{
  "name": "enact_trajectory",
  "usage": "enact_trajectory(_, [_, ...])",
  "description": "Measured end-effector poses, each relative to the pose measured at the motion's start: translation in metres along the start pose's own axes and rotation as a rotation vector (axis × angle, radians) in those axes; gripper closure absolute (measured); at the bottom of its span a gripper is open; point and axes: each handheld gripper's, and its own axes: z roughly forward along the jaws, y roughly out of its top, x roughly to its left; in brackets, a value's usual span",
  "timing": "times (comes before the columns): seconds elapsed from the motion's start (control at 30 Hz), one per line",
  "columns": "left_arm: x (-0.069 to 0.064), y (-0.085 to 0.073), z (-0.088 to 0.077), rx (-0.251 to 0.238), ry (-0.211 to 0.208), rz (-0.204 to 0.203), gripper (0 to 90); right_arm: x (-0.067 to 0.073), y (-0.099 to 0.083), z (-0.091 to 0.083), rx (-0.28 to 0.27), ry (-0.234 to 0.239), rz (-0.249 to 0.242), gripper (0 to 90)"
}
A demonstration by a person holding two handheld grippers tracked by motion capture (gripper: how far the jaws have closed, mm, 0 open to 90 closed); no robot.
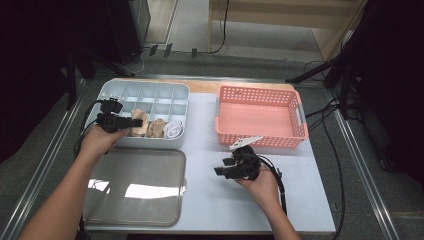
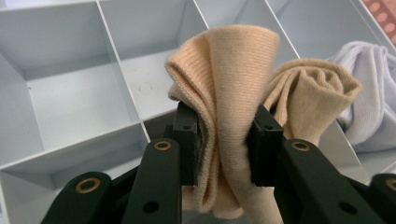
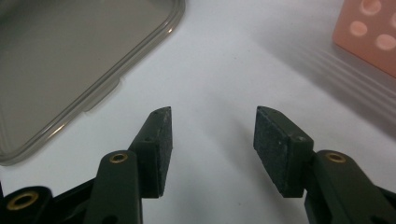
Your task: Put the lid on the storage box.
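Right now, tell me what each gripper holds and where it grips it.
The left gripper is shut on a beige sock, pinching its folded middle over the divided tray. The right gripper is open above the table and holds nothing.

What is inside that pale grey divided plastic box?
The pale grey divided plastic box holds two rolled beige socks, one gripped by the left claw, and a white sock. Anything beneath them is covered.
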Motion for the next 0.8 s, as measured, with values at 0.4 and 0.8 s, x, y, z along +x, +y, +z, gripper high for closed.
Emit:
enact_trajectory(0.4, [-0.001, -0.001, 0.003, 0.042, 0.006, 0.032, 69.5, -0.001, 0.000, 0.000, -0.008, 0.000, 0.005, 48.2])
enact_trajectory(0.8, [0.001, 0.002, -0.012, 0.001, -0.025, 0.021, 54.0, -0.001, 0.000, 0.000, -0.006, 0.000, 0.005, 48.2])
